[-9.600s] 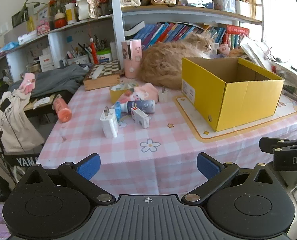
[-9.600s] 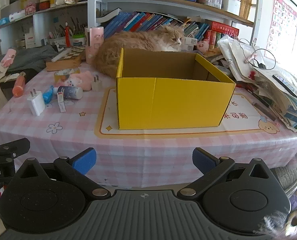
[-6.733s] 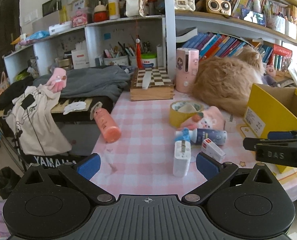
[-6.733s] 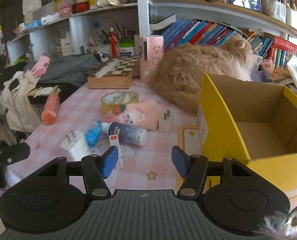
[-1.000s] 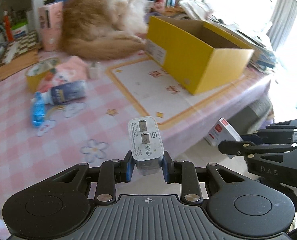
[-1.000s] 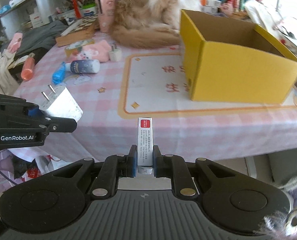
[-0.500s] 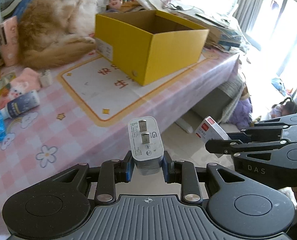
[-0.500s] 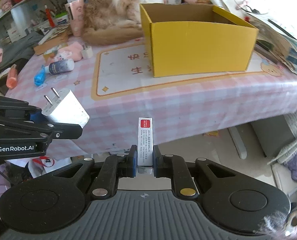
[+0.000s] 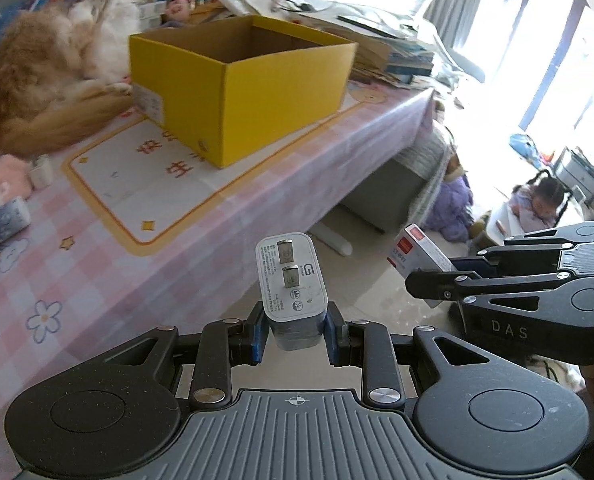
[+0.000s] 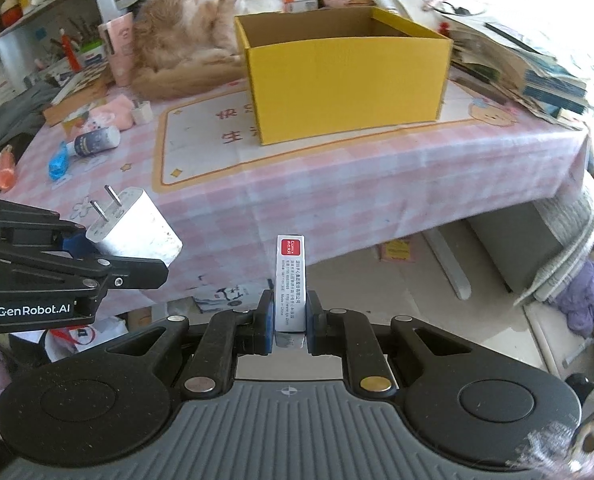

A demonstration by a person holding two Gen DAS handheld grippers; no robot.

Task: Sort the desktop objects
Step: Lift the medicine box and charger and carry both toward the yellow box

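My left gripper (image 9: 295,336) is shut on a white plug charger (image 9: 291,284), prongs facing the camera; the same charger (image 10: 133,230) shows at the left of the right wrist view. My right gripper (image 10: 291,322) is shut on a slim white box with a red label (image 10: 291,280), seen again at the right of the left wrist view (image 9: 415,250). Both grippers hang off the table's front edge, over the floor. The open yellow cardboard box (image 10: 345,68) stands on the table ahead, and what shows of its inside is empty (image 9: 241,80).
A fluffy orange cat (image 10: 193,36) lies behind the box. A small bottle (image 10: 95,142), a blue item (image 10: 58,164), a pink plush (image 10: 109,118) and a small white plug (image 10: 141,112) lie on the pink checked cloth (image 10: 337,184). Papers and books (image 10: 529,64) pile at right. A child (image 9: 537,204) sits on the floor.
Both grippers have swung rightward along the table's front edge with their objects still held. The yellow box now sits nearer the middle of both views.
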